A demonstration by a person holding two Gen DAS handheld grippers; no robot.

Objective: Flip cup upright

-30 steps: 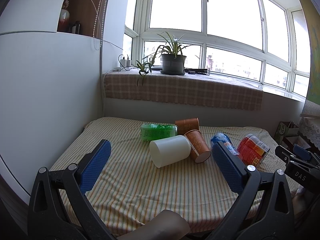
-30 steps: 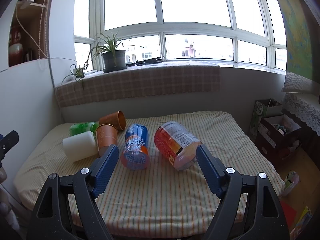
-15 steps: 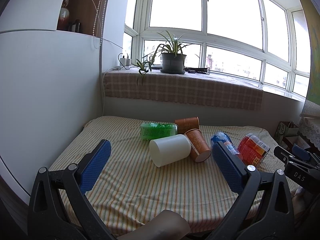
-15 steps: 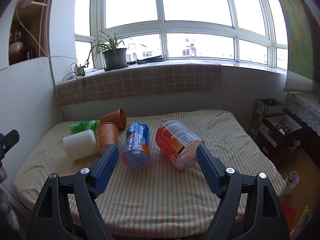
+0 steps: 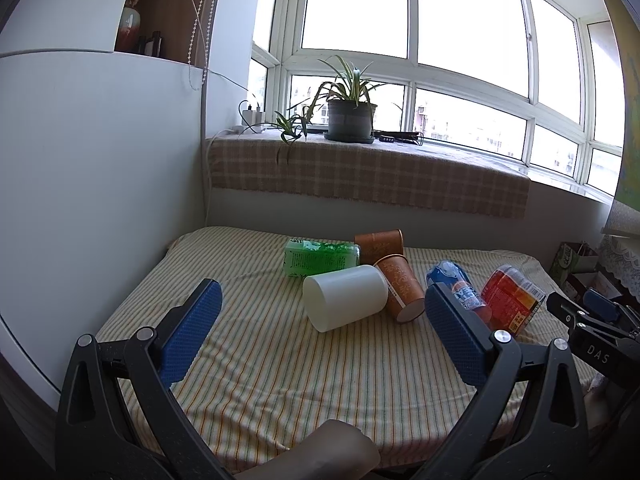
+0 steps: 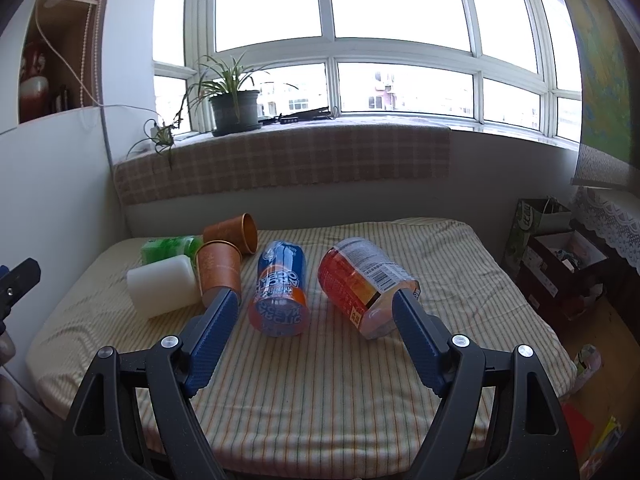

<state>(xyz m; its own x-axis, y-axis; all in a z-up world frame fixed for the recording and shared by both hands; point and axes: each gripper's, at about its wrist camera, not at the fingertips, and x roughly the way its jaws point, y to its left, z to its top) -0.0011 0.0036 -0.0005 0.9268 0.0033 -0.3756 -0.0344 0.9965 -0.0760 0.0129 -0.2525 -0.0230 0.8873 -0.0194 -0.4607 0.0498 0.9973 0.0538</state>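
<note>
From the left wrist camera, we see the left gripper (image 5: pixel 322 322) held above the near edge of a striped mattress (image 5: pixel 256 364), its blue-padded jaws spread wide and grasping nothing. Between the jaws, near the middle of the mattress, a white cup (image 5: pixel 346 297) lies on its side with its flat base toward us. Touching its right side is a brown paper cup (image 5: pixel 400 286), also on its side, mouth toward the near edge. A second brown paper cup (image 5: pixel 378 246) lies behind it, next to a green bottle (image 5: pixel 320 257) lying flat. Toward the right edge lie a blue can (image 5: pixel 458 286) and a red jar (image 5: pixel 512 300). The tip of the right gripper (image 5: pixel 588 316) enters at the right. A potted plant (image 5: pixel 351 118) stands on the windowsill beyond.

From the right wrist camera, we see the right gripper (image 6: pixel 316 308) released as well, jaws wide apart and empty, above the mattress (image 6: pixel 360 380). The blue can (image 6: pixel 280 294) and red jar (image 6: pixel 362 284) lie on their sides between the jaws. Toward the left edge lie the white cup (image 6: pixel 164 285), the nearer brown paper cup (image 6: pixel 220 266) touching it, the farther brown paper cup (image 6: pixel 234 233) and the green bottle (image 6: pixel 170 247). No cup stands upright.
</note>
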